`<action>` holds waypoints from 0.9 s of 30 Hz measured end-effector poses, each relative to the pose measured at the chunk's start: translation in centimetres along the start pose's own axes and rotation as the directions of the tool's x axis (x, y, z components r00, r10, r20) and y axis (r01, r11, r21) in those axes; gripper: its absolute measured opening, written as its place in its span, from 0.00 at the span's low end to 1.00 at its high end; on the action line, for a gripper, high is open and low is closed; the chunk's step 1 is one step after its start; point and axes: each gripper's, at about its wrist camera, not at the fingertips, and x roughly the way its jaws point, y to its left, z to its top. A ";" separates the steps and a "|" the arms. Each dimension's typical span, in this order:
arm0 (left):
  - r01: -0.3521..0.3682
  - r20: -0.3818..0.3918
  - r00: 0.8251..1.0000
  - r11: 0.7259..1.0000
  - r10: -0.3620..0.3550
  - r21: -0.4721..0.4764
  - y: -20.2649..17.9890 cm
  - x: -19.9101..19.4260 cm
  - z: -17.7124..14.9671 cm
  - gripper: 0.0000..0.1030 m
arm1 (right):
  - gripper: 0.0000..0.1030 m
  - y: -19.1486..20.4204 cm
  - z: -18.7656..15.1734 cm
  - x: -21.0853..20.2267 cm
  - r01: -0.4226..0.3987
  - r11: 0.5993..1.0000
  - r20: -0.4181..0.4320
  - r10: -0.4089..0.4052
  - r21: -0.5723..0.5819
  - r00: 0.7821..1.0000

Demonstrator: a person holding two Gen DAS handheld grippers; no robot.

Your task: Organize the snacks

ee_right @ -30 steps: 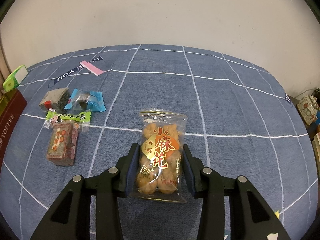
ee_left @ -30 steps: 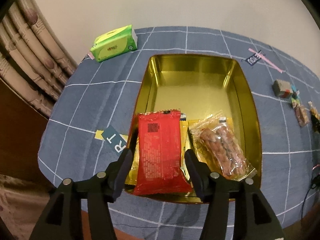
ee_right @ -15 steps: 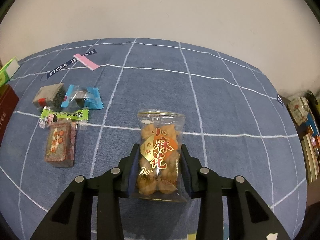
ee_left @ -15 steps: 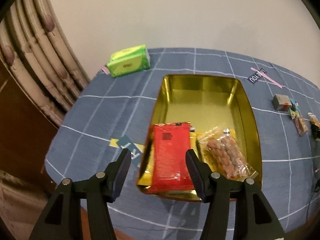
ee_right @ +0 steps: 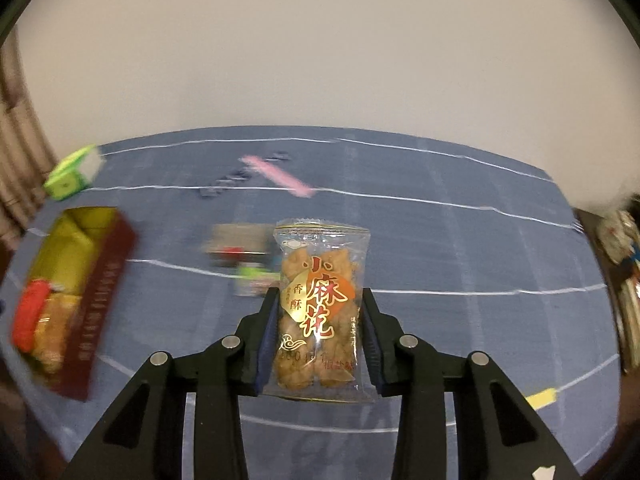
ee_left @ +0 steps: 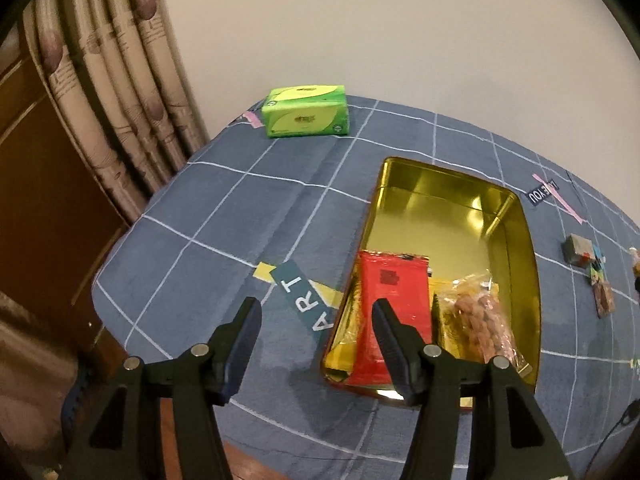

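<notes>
A gold tin (ee_left: 520, 240) rests on the blue checked tablecloth, holding a red packet (ee_left: 394, 292) and a clear bag of brown twists (ee_left: 480, 320). My left gripper (ee_left: 316, 312) hangs open and empty above the cloth, left of the tin's near corner. My right gripper (ee_right: 320, 304) is shut on a clear bag of fried dough twists (ee_right: 320, 300), lifted above the table. In the right wrist view the tin (ee_right: 108, 280) lies blurred at the far left. Several small wrapped snacks (ee_right: 244, 256) lie behind the held bag.
A green tissue pack (ee_left: 306, 111) sits at the table's far left corner, near the curtain (ee_left: 120, 100). Small snacks (ee_left: 588, 264) lie right of the tin. The table edge drops off at the left and near sides. Cluttered items (ee_right: 624, 240) stand beyond the table's right edge.
My left gripper drew back and to the left, off the red packet, and rolled. My right gripper rose with the twist bag and swung left, bringing the tin into its view.
</notes>
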 end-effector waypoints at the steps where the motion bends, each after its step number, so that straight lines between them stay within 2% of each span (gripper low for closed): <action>1: 0.000 -0.001 1.000 1.000 0.000 -0.009 0.2 0.0 0.0 0.57 | 0.34 1.3 0.0 -0.2 -0.022 1.000 -0.001 0.022 -0.018 1.000; 4: -0.004 -0.008 1.000 0.999 0.004 -0.033 0.7 0.1 0.0 0.57 | 0.34 4.9 -0.2 -0.6 -0.093 0.994 -0.015 0.092 -0.063 0.996; 12: -0.026 -0.028 0.999 0.997 0.024 -0.078 2.2 0.2 -0.3 0.57 | 0.34 12.2 -0.8 -1.1 -0.209 0.966 -0.059 0.202 -0.152 0.978; 20: -0.051 -0.043 0.998 0.993 0.047 -0.110 3.6 -0.1 -1.2 0.57 | 0.34 18.2 -1.5 -1.3 -0.290 0.926 -0.096 0.274 -0.241 0.957; 27: -0.075 -0.059 0.996 0.985 0.067 -0.158 5.5 -0.4 -1.9 0.57 | 0.33 21.4 -2.1 -0.8 -0.318 0.908 -0.126 0.294 -0.273 0.947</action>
